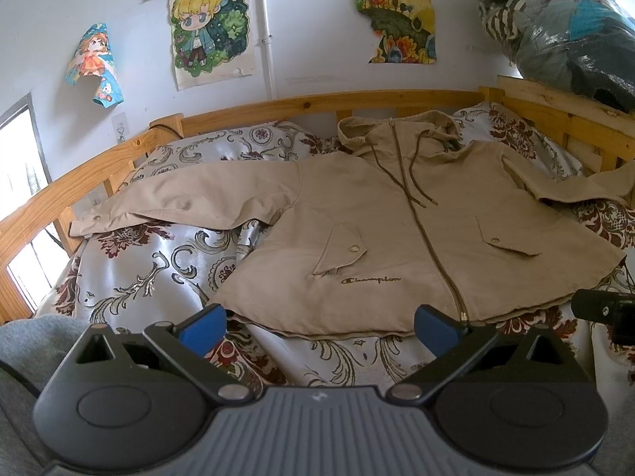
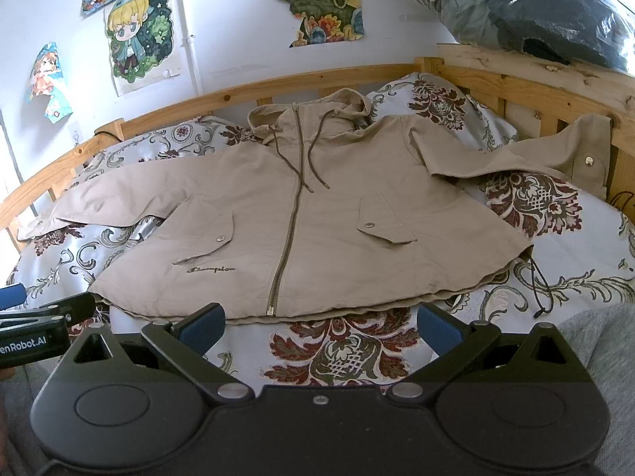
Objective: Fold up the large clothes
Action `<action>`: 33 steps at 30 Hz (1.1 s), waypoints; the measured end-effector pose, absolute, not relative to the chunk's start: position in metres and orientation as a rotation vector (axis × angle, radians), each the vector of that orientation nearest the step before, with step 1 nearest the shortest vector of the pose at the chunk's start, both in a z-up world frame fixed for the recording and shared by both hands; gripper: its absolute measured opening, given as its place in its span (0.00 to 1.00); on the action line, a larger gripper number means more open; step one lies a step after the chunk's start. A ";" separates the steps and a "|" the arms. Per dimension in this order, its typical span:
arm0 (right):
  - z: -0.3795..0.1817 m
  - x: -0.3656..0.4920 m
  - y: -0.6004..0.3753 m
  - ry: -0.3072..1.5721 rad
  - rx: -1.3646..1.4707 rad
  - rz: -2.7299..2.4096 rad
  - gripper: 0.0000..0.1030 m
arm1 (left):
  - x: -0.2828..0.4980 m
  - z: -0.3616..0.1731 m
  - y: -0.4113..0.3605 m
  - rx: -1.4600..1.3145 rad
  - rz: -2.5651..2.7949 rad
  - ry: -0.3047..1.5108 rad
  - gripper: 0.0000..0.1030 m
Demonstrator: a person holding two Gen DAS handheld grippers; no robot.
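A beige hooded zip jacket [image 1: 373, 222] [image 2: 301, 230] lies face up and spread flat on a floral bedspread [image 1: 151, 269] [image 2: 349, 349], hood toward the wall. Its left sleeve [image 1: 190, 202] stretches out to the left. Its right sleeve [image 2: 555, 158] reaches the wooden rail, cuff draped up against it. My left gripper [image 1: 319, 327] hovers open just short of the hem, left of the zipper end. My right gripper [image 2: 319, 323] hovers open over the hem by the zipper bottom. Neither holds anything. The right gripper's body [image 1: 603, 309] shows at the left wrist view's right edge.
A wooden bed rail [image 1: 317, 103] [image 2: 309, 79] runs around the back and sides. Bagged clothes [image 1: 563, 27] [image 2: 535, 8] sit on the shelf at the upper right. Posters hang on the white wall. A grey sleeve [image 2: 595, 357] shows at the right.
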State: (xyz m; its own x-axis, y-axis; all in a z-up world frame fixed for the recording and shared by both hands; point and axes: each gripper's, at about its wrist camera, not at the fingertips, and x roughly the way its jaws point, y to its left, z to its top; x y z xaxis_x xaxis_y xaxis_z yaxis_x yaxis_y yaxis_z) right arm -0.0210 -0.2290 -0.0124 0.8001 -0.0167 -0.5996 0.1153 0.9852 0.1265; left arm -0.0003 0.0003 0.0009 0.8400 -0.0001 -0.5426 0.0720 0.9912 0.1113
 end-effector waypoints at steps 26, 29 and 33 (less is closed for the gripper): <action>-0.012 -0.021 -0.230 0.642 0.162 -0.072 0.99 | 0.001 -0.002 -0.001 0.134 -0.032 0.583 0.99; -0.013 -0.022 -0.230 0.641 0.161 -0.071 0.99 | 0.000 -0.003 -0.001 0.131 -0.031 0.586 0.99; -0.013 -0.022 -0.230 0.642 0.160 -0.072 0.99 | 0.000 -0.003 0.000 0.135 -0.031 0.586 0.99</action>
